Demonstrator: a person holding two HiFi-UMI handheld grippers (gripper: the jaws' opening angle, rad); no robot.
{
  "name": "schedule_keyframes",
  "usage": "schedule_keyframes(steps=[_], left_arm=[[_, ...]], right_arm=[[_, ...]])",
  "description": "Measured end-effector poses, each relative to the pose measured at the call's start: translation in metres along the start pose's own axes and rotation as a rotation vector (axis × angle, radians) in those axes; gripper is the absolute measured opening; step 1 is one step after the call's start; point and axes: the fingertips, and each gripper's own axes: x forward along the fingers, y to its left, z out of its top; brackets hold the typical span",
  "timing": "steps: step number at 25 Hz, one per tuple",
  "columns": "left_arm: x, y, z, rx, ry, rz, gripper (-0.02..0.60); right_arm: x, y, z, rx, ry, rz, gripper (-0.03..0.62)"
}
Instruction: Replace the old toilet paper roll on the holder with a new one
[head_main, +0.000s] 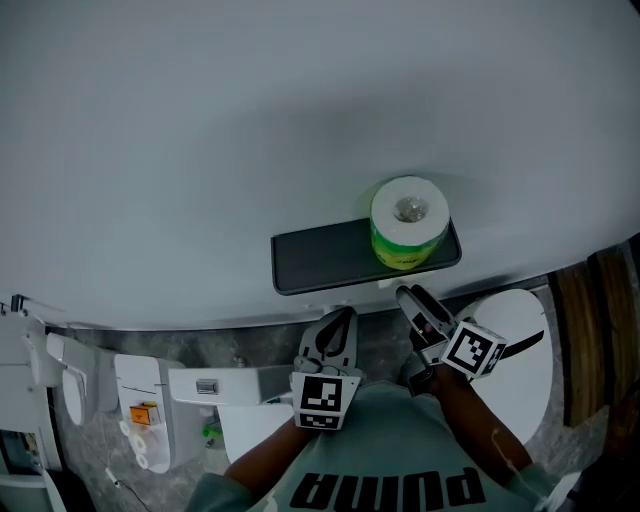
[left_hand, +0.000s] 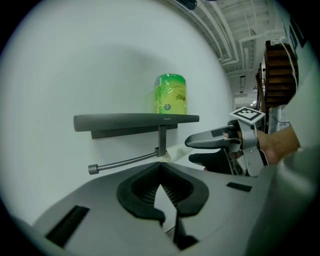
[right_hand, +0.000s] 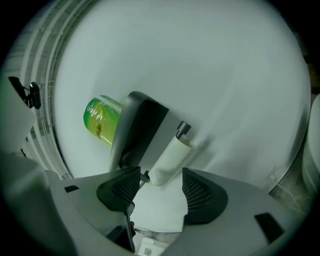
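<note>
A new roll in a green wrapper (head_main: 409, 224) stands on the right end of the dark shelf (head_main: 320, 257) of the wall holder. Under the shelf a grey rod (left_hand: 125, 162) with a knob at its end sticks out to the left. The old roll (right_hand: 169, 161), thin and white, sits on the rod beside the bracket (left_hand: 162, 137). My right gripper (right_hand: 161, 182) is open with the old roll's near end between its pads, and neither pad presses on it. My left gripper (left_hand: 160, 167) is shut and empty, low and left of the right gripper (left_hand: 196, 150).
A white toilet (head_main: 520, 350) is below the holder at the right, with a wooden post (head_main: 590, 330) beside it. White fixtures (head_main: 140, 400) stand on the grey floor at the lower left. The pale wall (head_main: 250, 120) fills everything behind the holder.
</note>
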Motion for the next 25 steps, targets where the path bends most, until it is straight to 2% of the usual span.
schedule_keyframes(steps=[4,13,21,23,25], left_arm=[[0.0,0.004,0.001,0.002,0.005,0.012,0.005],[0.004,0.011,0.004,0.016,0.004,0.017,0.005],[0.005,0.017,0.006,0.025,0.002,0.019,0.005],[0.005,0.017,0.007,0.027,-0.005,0.018,0.005],[0.006,0.018,0.007,0.025,-0.007,0.018,0.005]], right_arm=[[0.007,-0.004,0.005,0.091,-0.016,0.023,0.25],[0.024,-0.002,0.014,0.215,-0.044,0.086,0.25],[0.031,-0.01,0.015,0.29,-0.053,0.052,0.244],[0.03,-0.012,0.015,0.296,-0.061,0.043,0.205],[0.03,-0.013,0.018,0.288,-0.073,0.048,0.193]])
